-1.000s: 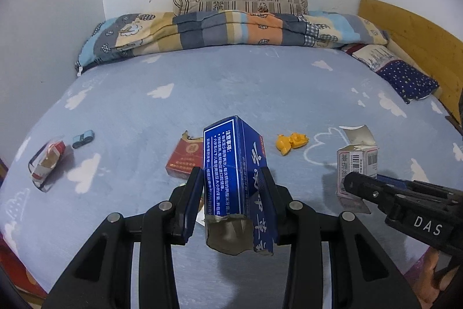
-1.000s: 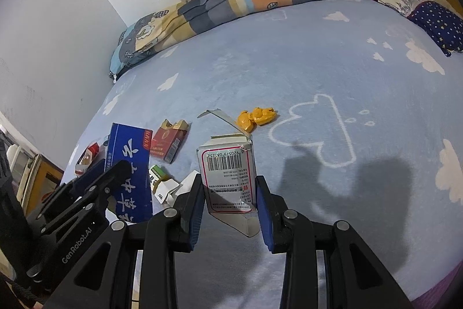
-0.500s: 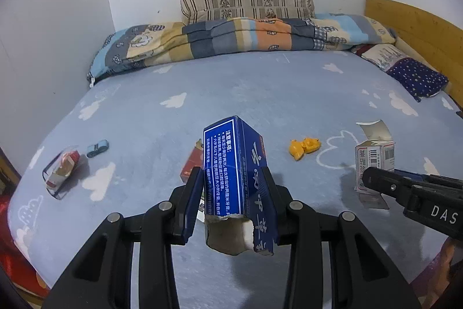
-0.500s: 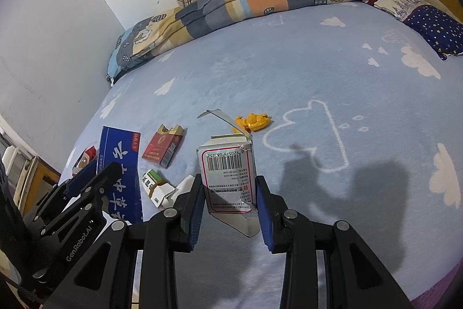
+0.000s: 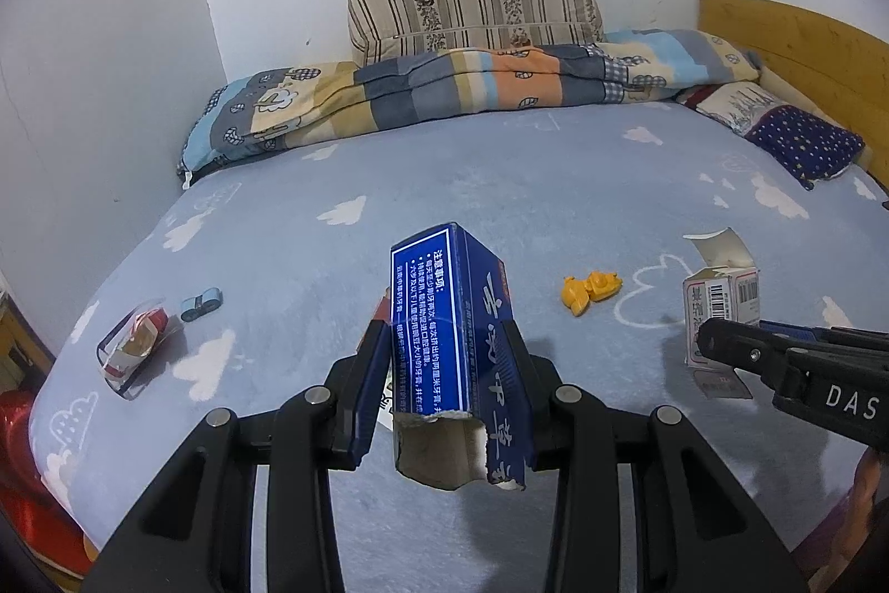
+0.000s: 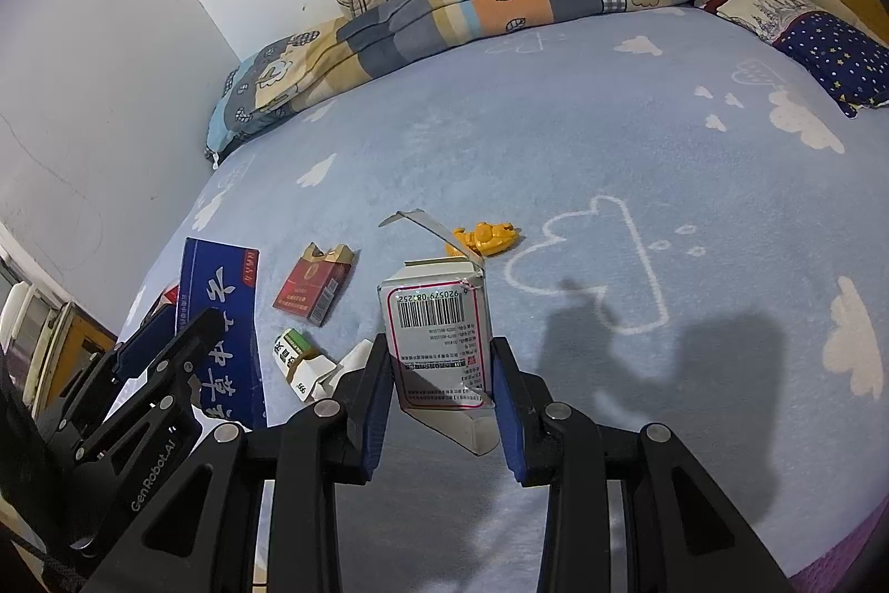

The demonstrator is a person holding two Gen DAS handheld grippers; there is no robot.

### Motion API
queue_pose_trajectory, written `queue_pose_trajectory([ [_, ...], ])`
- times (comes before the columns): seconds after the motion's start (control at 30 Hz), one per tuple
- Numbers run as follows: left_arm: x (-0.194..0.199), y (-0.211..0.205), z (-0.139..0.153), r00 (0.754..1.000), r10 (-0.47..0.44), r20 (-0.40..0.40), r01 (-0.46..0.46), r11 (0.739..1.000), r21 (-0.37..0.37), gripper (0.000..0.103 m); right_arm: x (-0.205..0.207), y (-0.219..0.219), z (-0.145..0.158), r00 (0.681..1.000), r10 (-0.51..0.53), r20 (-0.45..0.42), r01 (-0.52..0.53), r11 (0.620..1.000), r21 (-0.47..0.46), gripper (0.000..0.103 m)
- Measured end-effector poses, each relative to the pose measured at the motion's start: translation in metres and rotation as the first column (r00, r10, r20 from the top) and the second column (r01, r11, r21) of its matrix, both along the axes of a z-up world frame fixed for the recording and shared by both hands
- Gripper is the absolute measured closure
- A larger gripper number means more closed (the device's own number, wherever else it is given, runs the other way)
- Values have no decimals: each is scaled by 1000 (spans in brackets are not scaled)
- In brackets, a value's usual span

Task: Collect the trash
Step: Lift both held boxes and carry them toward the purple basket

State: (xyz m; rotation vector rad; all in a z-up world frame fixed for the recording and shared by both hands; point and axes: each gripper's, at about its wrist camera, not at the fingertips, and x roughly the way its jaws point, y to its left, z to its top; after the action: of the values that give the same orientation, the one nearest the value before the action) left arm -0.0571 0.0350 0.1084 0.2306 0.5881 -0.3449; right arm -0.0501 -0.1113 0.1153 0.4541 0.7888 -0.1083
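Much of the red cigarette pack is hidden behind the blue carton in the left wrist view, where only a red sliver shows at the carton's left edge; the right wrist view shows the pack whole, lying on the bed with its top torn open. The small green-and-white box beside it is crumpled, and apart from "555" its print is too small to read. At the far left of the bed a flattened red-and-white wrapper and a small blue toy car lie near each other; the wrapper's writing cannot be made out. The left gripper grasps the blue carton, its fingers pressed on both long sides and the torn, open end nearest the camera; the carton carries white Chinese characters. The right gripper clamps the white box, held upright above the bed with its top flap raised; a barcode with digits partly legible as "920579" faces the camera. An orange toy lies on the bed just beyond this box. The grippers bear the marks "DAS" and "GenRobot.AI".
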Motion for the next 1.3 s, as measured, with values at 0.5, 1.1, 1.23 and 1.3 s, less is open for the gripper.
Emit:
queue_pose_trajectory([
  [0.5,-3,-3,1,1000,-10,8,10,1000,7,65,0,0,2,1000,-3,2,3,1000,-4,67],
  [1.1,-13,-4,10,999,-23,40,23,1000,11,65,-6,0,9,1000,-22,20,22,1000,-17,67],
  [1.23,-19,-5,14,998,-26,61,26,1000,17,65,-12,-3,14,999,-33,33,34,999,-22,67],
  [1.3,-23,-5,16,997,-31,73,29,999,20,65,-15,-3,16,999,-39,39,40,999,-25,67],
])
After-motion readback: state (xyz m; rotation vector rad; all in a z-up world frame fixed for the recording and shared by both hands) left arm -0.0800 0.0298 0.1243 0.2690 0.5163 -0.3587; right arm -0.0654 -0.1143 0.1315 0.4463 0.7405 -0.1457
